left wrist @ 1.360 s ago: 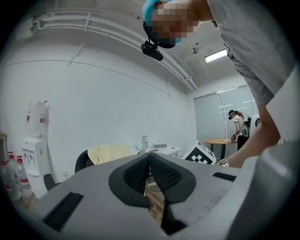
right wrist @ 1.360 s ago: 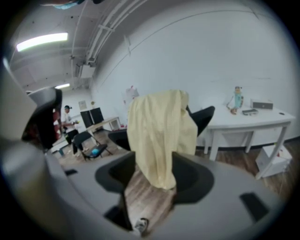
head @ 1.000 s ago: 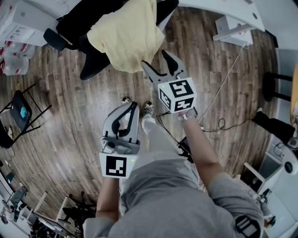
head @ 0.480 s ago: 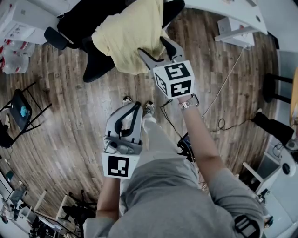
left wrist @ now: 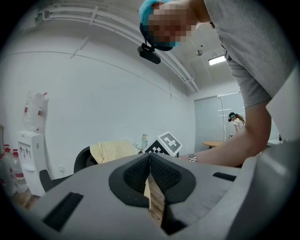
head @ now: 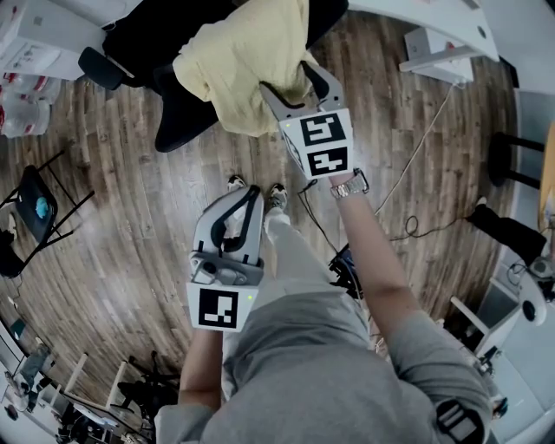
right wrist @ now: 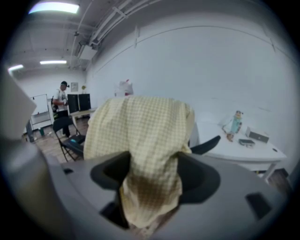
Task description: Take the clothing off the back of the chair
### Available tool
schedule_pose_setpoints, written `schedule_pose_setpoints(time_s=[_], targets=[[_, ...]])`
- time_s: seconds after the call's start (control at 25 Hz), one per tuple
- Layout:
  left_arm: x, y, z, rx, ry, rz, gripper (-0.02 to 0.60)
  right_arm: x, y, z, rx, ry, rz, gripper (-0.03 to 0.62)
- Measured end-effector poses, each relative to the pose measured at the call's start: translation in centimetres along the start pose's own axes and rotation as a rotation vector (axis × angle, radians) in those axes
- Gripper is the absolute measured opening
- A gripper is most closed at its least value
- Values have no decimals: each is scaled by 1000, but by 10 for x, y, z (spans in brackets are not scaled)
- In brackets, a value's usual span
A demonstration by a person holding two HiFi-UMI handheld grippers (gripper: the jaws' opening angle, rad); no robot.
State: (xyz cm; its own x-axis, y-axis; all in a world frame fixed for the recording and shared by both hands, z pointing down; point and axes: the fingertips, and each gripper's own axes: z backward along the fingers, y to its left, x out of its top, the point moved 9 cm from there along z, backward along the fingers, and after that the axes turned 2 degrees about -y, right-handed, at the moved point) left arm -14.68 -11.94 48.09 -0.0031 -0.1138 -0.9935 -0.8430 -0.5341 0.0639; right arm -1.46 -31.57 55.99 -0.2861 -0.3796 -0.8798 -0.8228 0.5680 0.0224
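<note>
A pale yellow checked shirt [head: 243,65] hangs over the back of a black office chair [head: 178,117]. My right gripper [head: 286,78] has reached the shirt's lower edge. Its jaws have just been opening and stand wide apart. In the right gripper view the hanging cloth [right wrist: 140,136] fills the gap of that gripper [right wrist: 152,171], and the pads do not press on it. My left gripper [head: 247,192] stays low and near the body, jaws closed together with nothing in them. The left gripper view shows its pads [left wrist: 149,157] meeting, with the shirt [left wrist: 112,151] far off.
A white desk [head: 416,13] curves behind the chair, with a bottle [right wrist: 234,123] on it. A black folding chair [head: 35,208] stands at the left, and a cable [head: 416,165] runs over the wooden floor at the right. Another person [right wrist: 61,101] stands far off.
My right gripper has moved forward to the shirt, so the hem that was ahead of it now hangs between its jaws. The left gripper has stayed where it was.
</note>
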Motion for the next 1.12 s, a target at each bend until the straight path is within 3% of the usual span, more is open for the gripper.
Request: schedule_pose_setpoints(time_s=[0.92, 0.96, 1.04, 1.12], targets=[[1, 8, 1, -24, 3, -3, 32, 1, 4, 5, -47, -8, 46, 311], [1, 9, 2, -26, 4, -1, 32, 2, 7, 7, -48, -10, 66, 302], [2, 12, 3, -27, 3, 5, 32, 5, 17, 10, -50, -14, 110, 200], [3, 13, 3, -25, -2, 12, 32, 6, 23, 10, -55, -16, 131, 153]])
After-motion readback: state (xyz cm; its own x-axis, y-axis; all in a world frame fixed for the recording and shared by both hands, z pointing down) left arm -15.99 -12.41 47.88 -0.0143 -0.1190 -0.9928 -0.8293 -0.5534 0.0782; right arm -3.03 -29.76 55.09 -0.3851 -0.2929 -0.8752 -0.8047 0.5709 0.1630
